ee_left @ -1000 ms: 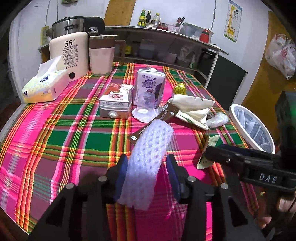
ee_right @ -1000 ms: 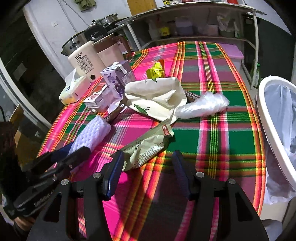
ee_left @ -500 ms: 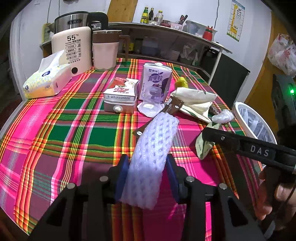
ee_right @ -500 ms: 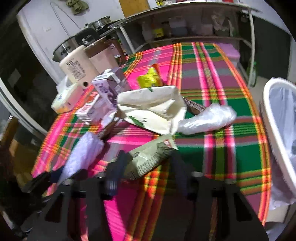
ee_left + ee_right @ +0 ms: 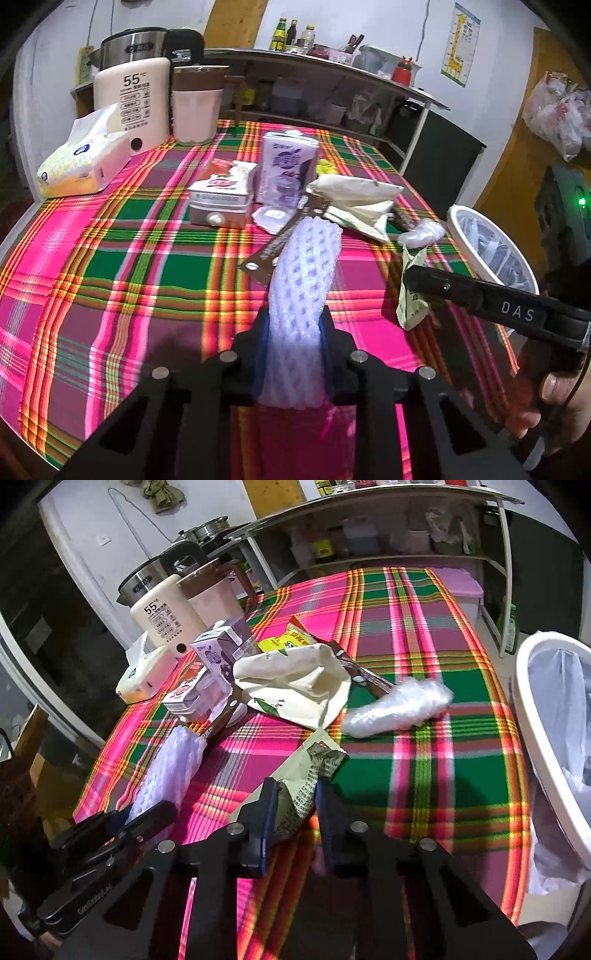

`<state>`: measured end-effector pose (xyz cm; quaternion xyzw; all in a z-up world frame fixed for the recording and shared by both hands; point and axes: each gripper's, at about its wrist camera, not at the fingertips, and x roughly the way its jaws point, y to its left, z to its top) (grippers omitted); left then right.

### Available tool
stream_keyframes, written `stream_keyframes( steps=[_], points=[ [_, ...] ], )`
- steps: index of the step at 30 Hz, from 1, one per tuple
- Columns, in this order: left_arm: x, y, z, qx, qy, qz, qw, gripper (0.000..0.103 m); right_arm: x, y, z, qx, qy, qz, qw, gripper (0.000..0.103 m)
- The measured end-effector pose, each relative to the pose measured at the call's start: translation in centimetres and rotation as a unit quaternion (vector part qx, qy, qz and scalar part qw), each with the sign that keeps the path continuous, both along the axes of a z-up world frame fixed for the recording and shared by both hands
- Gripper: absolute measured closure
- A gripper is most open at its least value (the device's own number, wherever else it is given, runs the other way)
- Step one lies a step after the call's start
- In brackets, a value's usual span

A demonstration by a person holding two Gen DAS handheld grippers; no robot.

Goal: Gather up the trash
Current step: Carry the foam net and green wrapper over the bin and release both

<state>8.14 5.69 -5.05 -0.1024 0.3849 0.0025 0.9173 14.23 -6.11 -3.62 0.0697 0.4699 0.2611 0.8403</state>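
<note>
In the left wrist view, the left hand-held gripper (image 5: pixel 293 332) has just been closing and now pinches the near end of a white foam net sleeve (image 5: pixel 303 280), whose far end points toward a brown strip wrapper (image 5: pixel 286 236) on the plaid surface (image 5: pixel 110 258). At the right, the right hand-held gripper (image 5: pixel 412 278) carries the letters "DAS" on its side and grips a pale green snack wrapper (image 5: pixel 412 295); a hand (image 5: pixel 554 402) holds its handle. Behind stand a cream appliance (image 5: pixel 133 107) marked "55°C", a tissue pack (image 5: pixel 81 166), a purple milk carton (image 5: pixel 286 170) with Chinese writing, and a white trash bin (image 5: pixel 491 243) beside the surface edge. In the right wrist view, the right hand-held gripper (image 5: pixel 295 801) has just been closing and squeezes the green wrapper (image 5: pixel 306 775), printed with small text that I cannot read clearly. The foam sleeve (image 5: pixel 173 768) sits in the left hand-held gripper (image 5: pixel 147 816) at the left. A cream bag (image 5: pixel 295 686) and a clear plastic film (image 5: pixel 399 707) lie further away, and the bin (image 5: pixel 532 738) stands at the right.
</note>
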Motion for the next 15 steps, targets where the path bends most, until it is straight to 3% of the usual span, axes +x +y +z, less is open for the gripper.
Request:
stream_keyframes(
  steps=[15],
  points=[
    [1.1,-4.4,1.6,-0.005,-0.015,-0.047,0.9988,0.078,-1.7,-6.3,2.4,0.018,-0.029,-0.048,0.998,0.082]
  ],
)
